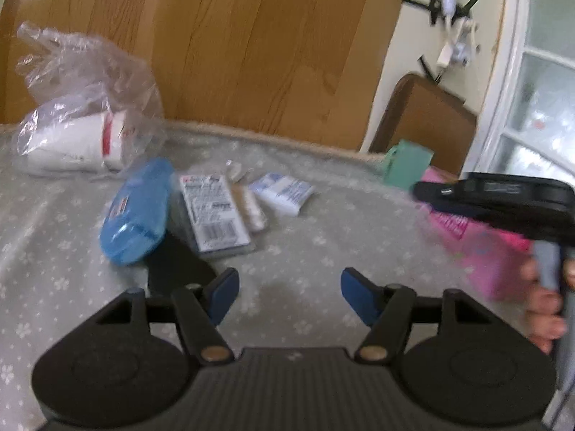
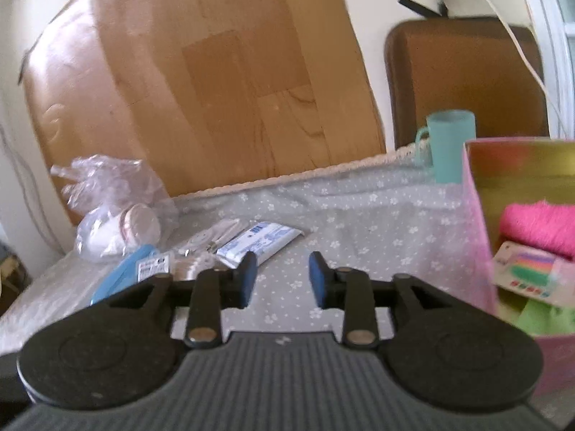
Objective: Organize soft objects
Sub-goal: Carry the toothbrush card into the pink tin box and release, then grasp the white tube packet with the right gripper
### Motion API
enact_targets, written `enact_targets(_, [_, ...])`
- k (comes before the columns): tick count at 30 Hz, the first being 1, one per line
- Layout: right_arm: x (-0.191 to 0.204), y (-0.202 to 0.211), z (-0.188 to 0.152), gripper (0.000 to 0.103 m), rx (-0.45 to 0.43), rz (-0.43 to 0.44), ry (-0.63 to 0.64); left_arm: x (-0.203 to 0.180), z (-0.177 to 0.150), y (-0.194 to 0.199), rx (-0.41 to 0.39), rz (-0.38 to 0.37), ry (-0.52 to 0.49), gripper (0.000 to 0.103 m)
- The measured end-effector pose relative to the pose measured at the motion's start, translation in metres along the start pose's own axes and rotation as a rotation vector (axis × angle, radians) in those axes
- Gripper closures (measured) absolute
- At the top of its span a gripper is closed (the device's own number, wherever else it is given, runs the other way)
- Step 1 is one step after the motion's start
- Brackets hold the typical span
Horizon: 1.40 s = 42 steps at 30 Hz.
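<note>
At the far left of the table, a crumpled clear plastic bag (image 1: 77,107) lies on the grey flowered tablecloth (image 1: 305,248), with white paper cups (image 1: 72,143) showing through it. Just right of it lies a blue plastic case (image 1: 136,212), and touching that, a flat labelled packet with a barcode (image 1: 215,212). A thin pack of what look like cotton swabs (image 1: 249,206) sits against the packet's right side, and near it lies a white and blue soft pack (image 1: 282,192), perhaps tissues; the print is too blurred to read.

My left gripper (image 1: 289,294) hovers over bare cloth in front of these things, its blue-padded fingers (image 1: 224,292) spread wide with nothing between them. My right gripper (image 2: 282,278) also stands apart and empty, though less wide, with the soft pack just beyond its left finger.

Further right, a teal cup (image 2: 449,143) stands near the table's back edge. At the far right sits a pink box (image 2: 481,237), open at the top. Inside it I see a pink ball of yarn (image 2: 539,226), a small colourful packet (image 2: 532,276) below it, and something light green (image 2: 542,318) underneath. In the left wrist view my right hand (image 1: 544,305) grips its handle in front of this box.
</note>
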State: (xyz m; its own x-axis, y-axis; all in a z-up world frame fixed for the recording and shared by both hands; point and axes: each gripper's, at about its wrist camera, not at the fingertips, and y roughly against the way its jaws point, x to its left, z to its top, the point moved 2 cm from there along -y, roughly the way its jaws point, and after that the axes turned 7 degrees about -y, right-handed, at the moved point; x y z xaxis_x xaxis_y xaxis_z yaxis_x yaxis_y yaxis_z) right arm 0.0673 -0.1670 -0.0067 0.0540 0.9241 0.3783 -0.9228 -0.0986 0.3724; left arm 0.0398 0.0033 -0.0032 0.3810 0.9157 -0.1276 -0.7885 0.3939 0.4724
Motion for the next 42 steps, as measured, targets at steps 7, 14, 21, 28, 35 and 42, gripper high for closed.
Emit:
enact_targets(7, [0.016,-0.096,0.013,0.044,0.131,-0.086,-0.048,0.012,-0.001,0.019,-0.070,0.034,0.065,0.038])
enact_targets(14, [0.052,-0.180,0.011,0.017,0.202,-0.177,-0.044,0.023,0.002,0.025,-0.097,0.113,0.089,0.038])
enact_targets(21, [0.044,-0.173,0.012,0.081,0.241,-0.170,-0.001,0.029,0.001,0.015,-0.054,0.119,0.099,0.037])
enact_targets(28, [-0.004,0.005,-0.047,0.100,0.268,-0.103,0.071,0.026,-0.004,0.008,-0.007,0.045,0.092,0.036])
enact_targets(35, [-0.012,0.098,-0.098,0.095,0.167,-0.068,0.209,0.013,-0.006,0.007,-0.006,0.126,0.028,0.036])
enact_targets(42, [-0.023,0.097,-0.075,0.095,0.151,-0.007,0.147,0.018,-0.006,0.010,-0.014,0.146,0.036,0.036])
